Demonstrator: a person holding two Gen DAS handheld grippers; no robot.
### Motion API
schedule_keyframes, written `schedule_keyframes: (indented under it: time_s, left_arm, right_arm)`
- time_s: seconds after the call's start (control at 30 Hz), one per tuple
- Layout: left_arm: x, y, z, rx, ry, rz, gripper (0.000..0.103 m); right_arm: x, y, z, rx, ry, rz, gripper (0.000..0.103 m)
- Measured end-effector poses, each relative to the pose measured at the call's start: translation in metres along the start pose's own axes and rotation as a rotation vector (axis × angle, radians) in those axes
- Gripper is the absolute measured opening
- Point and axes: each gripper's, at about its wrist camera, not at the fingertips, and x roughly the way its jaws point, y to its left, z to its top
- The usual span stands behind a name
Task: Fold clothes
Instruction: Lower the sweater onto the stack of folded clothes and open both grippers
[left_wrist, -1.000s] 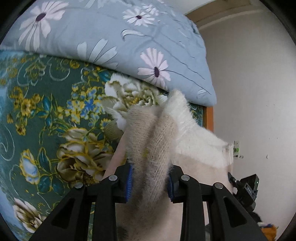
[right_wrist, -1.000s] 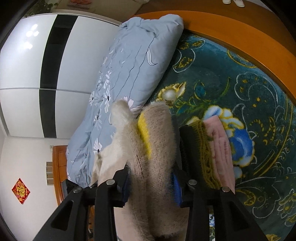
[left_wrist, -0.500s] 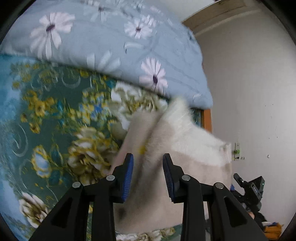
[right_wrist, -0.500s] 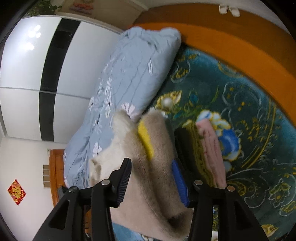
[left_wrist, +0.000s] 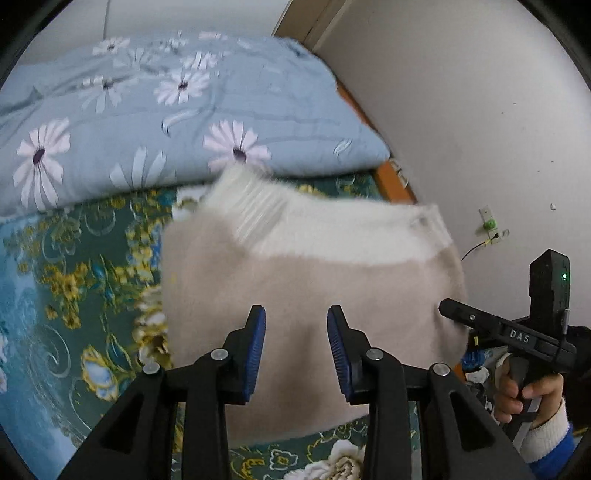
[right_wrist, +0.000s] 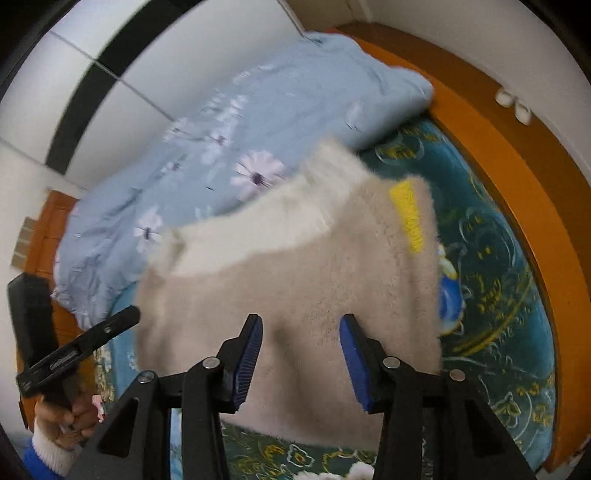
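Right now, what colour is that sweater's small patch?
Yellow patch on the beige sweater; right wrist view.

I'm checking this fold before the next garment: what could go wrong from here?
The folded sweater lies close to the blue quilt, so its white collar end may catch or bunch there. Both the left gripper and right gripper are open just above the fuzzy knit; a low pass could snag it and undo the fold.

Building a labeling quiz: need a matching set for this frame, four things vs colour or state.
Things:
1. sweater
2. quilt
3. left gripper
4. bed sheet

Descriptions:
A. open, holding nothing
B. light blue with daisies
C. beige with a white band, lying flat
D. dark teal with yellow flowers

Pairs: 1-C, 2-B, 3-A, 4-D
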Motion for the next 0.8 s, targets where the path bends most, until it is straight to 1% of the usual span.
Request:
schedule_keyframes:
  time_s: [0.1,0.17,0.3,0.5,0.7,0.77,0.8]
  left_arm:
    - [0.018,0.002,-0.007,-0.005,0.039,-0.005,0.035]
    - [0.026,0.002,-0.007,-0.004,0.048,0.0,0.035]
    - [0.041,0.001,-0.008,-0.003,0.066,0.012,0.035]
    - [0.055,0.0,-0.003,-0.014,0.089,0.026,0.037]
    - [0.049,-0.007,-0.006,0.007,0.096,0.064,0.038]
    - [0.036,-0.01,-0.014,0.014,0.07,0.08,0.044]
    - [0.029,-0.011,-0.019,0.019,0.054,0.085,0.05]
  right_arm:
    - [0.017,-0.018,-0.003,0.03,0.032,-0.012,0.048]
    - [0.025,-0.03,-0.002,0.063,0.045,-0.008,0.048]
    - [0.032,-0.039,-0.001,0.081,0.041,0.01,0.048]
    - [0.04,-0.035,0.005,0.072,0.036,-0.035,0.049]
    - [0.04,-0.028,0.004,0.061,0.042,-0.08,0.052]
    - [0.029,-0.022,-0.001,0.064,0.025,-0.086,0.052]
    - [0.021,-0.018,-0.004,0.067,0.008,-0.086,0.051]
